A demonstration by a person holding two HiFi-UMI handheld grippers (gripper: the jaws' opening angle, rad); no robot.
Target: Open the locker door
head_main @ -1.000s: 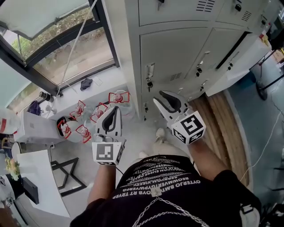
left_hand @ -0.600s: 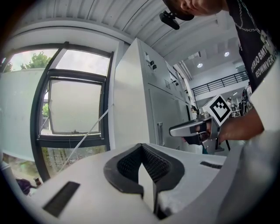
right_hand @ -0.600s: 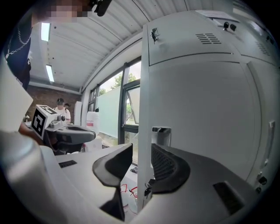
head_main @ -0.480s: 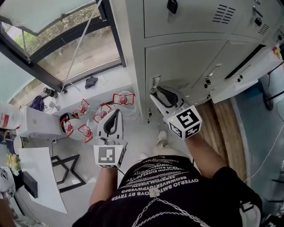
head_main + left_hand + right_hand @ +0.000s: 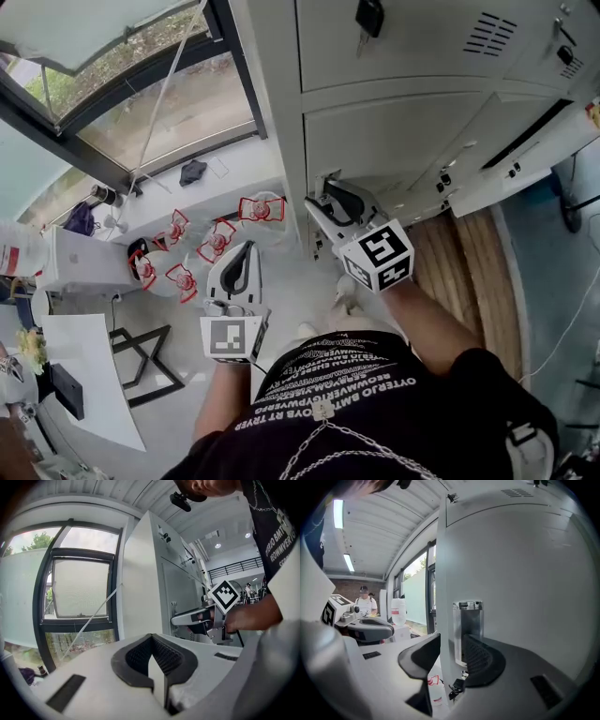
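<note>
- The locker door [image 5: 403, 141] is shut and fills the 12 o'clock part of the head view. It belongs to the left column of the locker bank, under another closed door.
- Its metal handle [image 5: 467, 620] is an upright recessed plate at the door's left edge, beside the cabinet's corner. A key [image 5: 456, 687] hangs just below it, at 6 o'clock.
- The right gripper [image 5: 452, 653] is up against that edge and its jaws are opening. One jaw is outside the cabinet corner and the other is in front of the handle's lower part. No pad appears to press on anything.
- The jaws seem to straddle the whole corner. It would be better to shift toward 3 o'clock, so that one pad goes behind the handle's lip and the other stays on its face.
- Close only once the pad is inside the recess, and stay above the key to avoid snagging it.
- The hinge is probably on the door's right side, so pull back toward the body in an arc rather than straight out.
- The left gripper [image 5: 239, 267] is held at 8 o'clock from the right one and well clear of the locker. Its jaws are together and empty, so it need not take part.
</note>
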